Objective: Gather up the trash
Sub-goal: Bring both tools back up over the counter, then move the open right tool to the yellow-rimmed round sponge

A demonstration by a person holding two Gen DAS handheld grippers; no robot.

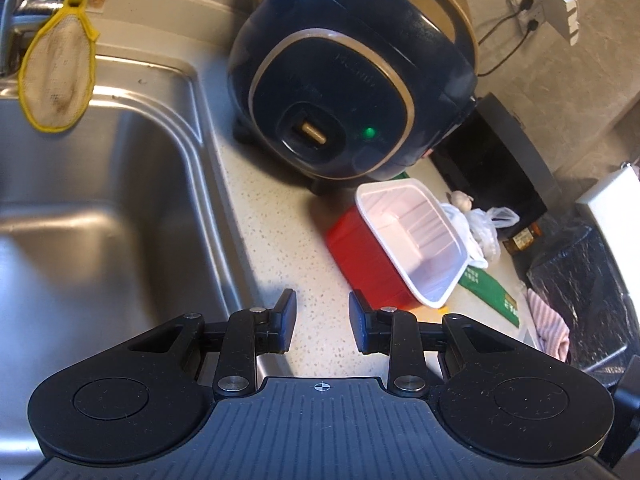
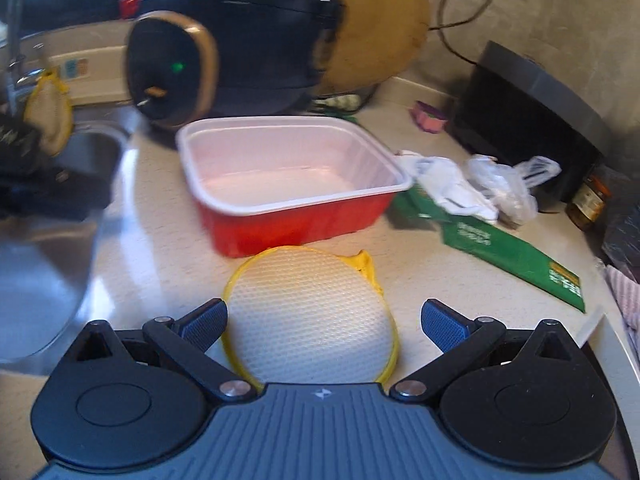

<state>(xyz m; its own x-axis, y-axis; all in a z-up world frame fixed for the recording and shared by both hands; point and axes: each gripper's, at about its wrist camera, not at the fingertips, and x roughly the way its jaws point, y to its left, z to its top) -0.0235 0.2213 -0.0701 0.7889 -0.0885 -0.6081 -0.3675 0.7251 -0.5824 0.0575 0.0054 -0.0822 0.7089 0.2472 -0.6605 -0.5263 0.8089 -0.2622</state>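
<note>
Left wrist view: I look down along my left gripper [image 1: 322,322], which hangs above a speckled countertop [image 1: 276,248] at the edge of a steel sink [image 1: 100,220]. Its 2 fingers stand narrowly apart with nothing between them. Just ahead and to the right lies the red tray [image 1: 372,264], a disposable food container with a white inside, empty and tipped so its opening faces me. Behind it sits a dark blue rice cooker [image 1: 352,80] with a green light on. Beyond the tray's far right corner lies a crumpled plastic bag [image 1: 480,228], and a green wrapper [image 1: 492,296] lies flat past the tray's near corner. A yellow-rimmed mesh scrubber [image 1: 56,76] hangs over the sink.

Right wrist view: my right gripper [image 2: 323,322] is spread wide and holds nothing. Between its fingers, on the counter, lies a second round yellow mesh pad [image 2: 308,312]; the left finger is close to its rim, the right finger stands clear. Whether the left pad touches it I cannot tell. The red tray stands just behind the pad, upright here, with the plastic bag and green wrapper to its right. This view is blurred.

I judge that I am at the start of collecting: no trash is in either gripper yet. The tray, bag and wrapper look like the trash. Next I would close on 1 item, likely the tray's thin rim, which may flex, so the grip must sit squarely on its wall.
</note>
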